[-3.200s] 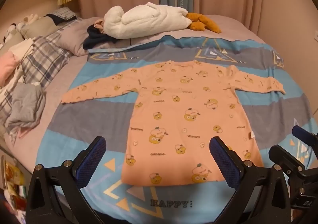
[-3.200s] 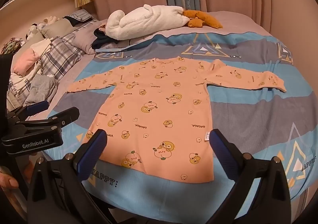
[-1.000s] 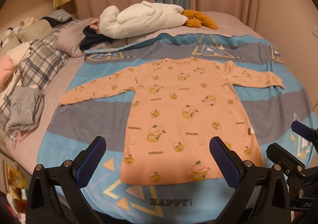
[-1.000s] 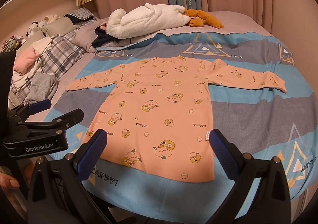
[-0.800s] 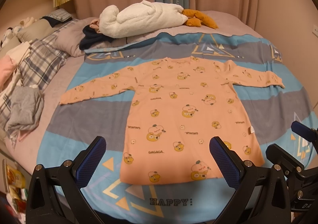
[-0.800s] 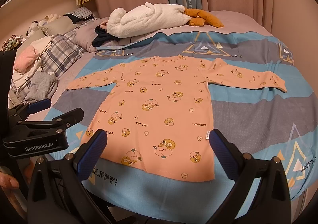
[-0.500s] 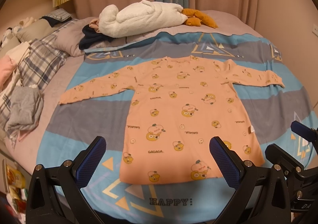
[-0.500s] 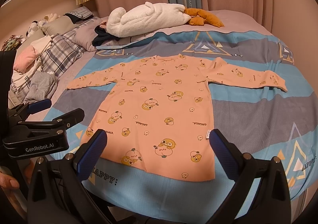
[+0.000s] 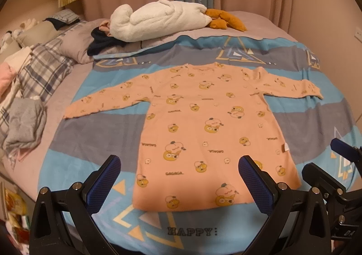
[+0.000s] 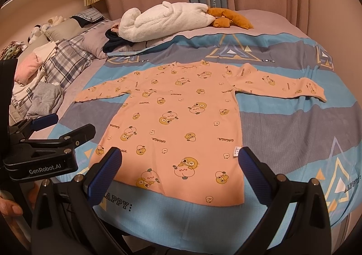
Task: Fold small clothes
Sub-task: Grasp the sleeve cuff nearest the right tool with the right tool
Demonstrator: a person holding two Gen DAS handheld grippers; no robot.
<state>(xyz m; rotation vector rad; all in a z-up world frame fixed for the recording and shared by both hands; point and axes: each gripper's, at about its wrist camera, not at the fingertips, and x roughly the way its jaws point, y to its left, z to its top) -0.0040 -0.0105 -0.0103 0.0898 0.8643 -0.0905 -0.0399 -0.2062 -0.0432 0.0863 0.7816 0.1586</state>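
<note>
Since the peach top lies spread flat by the bed's near edge, I hold both the left hand-held gripper and the right hand-held gripper spread wide, empty, above its hem.

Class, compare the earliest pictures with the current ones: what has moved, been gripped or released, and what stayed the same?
Almost nothing changed. Both cameras shifted only slightly. Nothing was gripped or released: the left gripper and right gripper stay open above the near edge of the bed. The peach shirt lies flat and unfolded, sleeves spread, on the blue blanket as before.
</note>
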